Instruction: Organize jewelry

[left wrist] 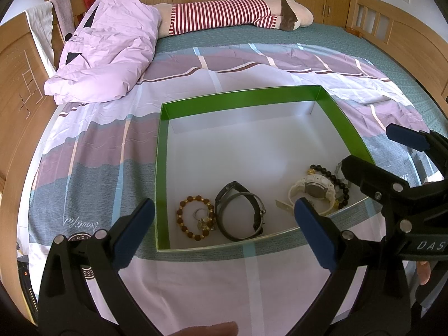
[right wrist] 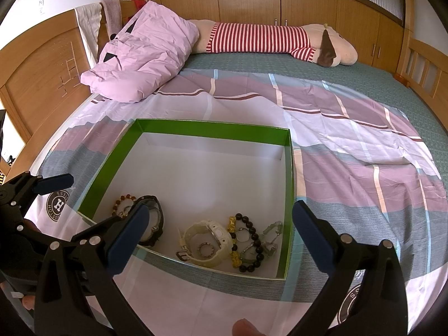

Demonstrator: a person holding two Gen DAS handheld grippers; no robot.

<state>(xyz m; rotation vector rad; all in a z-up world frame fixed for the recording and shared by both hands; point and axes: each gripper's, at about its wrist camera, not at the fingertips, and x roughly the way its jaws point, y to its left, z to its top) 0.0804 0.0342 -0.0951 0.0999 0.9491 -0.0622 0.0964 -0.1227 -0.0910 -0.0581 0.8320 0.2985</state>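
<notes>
Green-walled box (left wrist: 282,93) (right wrist: 212,128) with a white floor sits on a plaid sheet (left wrist: 92,151) (right wrist: 364,173) spread over the bed. All the jewelry lies along the box's near wall; the far half of the floor is bare.

Near-left corner: brown bead bracelet (left wrist: 195,217) (right wrist: 123,204) with a small ring inside its loop. Just right of it, touching or nearly so, a dark watch (left wrist: 239,214) (right wrist: 152,224).

Near-right part: white watch (left wrist: 316,193) (right wrist: 208,242), a black bead bracelet (left wrist: 331,177) (right wrist: 249,242) with yellow charms curled round its right side, and a pale green clasp piece (right wrist: 273,228) beside that. Pieces here overlap; exact contact is hard to read.

Left gripper (left wrist: 224,232) (right wrist: 53,182): jaws spread wide, empty, hovering over the box's near edge. Its right blue pad covers part of the white watch's strap in the left wrist view.

Right gripper (right wrist: 217,236) (left wrist: 407,140): also spread wide, empty, at the box's near-right side. Its left pad hides part of the dark watch in its own view.

Around: crumpled pink duvet (left wrist: 106,47) (right wrist: 145,47) far left, striped plush toy (left wrist: 235,11) (right wrist: 268,39) along the far edge, wooden headboard (left wrist: 19,64) at left, wooden cabinets (right wrist: 252,2) behind. Fingertips show at the bottom of both views.
</notes>
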